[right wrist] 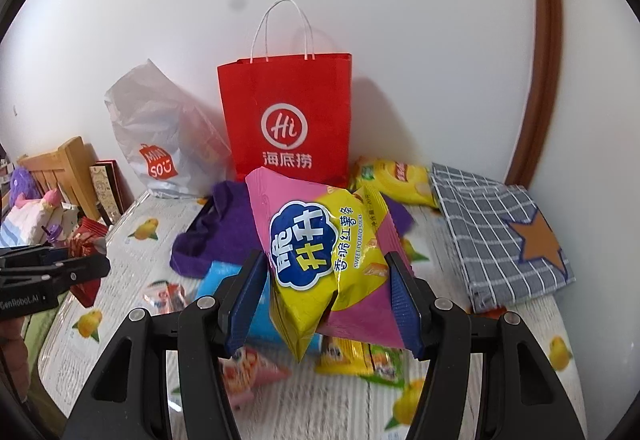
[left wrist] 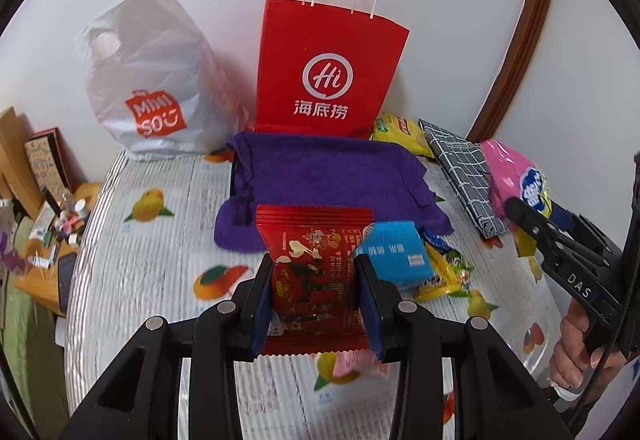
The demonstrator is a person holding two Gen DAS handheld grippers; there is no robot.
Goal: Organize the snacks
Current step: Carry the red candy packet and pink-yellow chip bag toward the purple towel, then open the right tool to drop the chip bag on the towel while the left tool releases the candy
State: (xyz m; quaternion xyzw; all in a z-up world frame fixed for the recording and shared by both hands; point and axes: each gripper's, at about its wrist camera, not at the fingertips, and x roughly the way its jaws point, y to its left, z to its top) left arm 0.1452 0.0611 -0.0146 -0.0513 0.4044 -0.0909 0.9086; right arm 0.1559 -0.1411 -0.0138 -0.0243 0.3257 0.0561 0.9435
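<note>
Our left gripper [left wrist: 316,276] has its fingers clamped on a red snack packet [left wrist: 316,268] and our right gripper [right wrist: 324,300] pinches a pink-and-yellow sweet potato bag [right wrist: 328,260], both above the desk [left wrist: 152,260] before the red paper bag [left wrist: 328,76].
</note>
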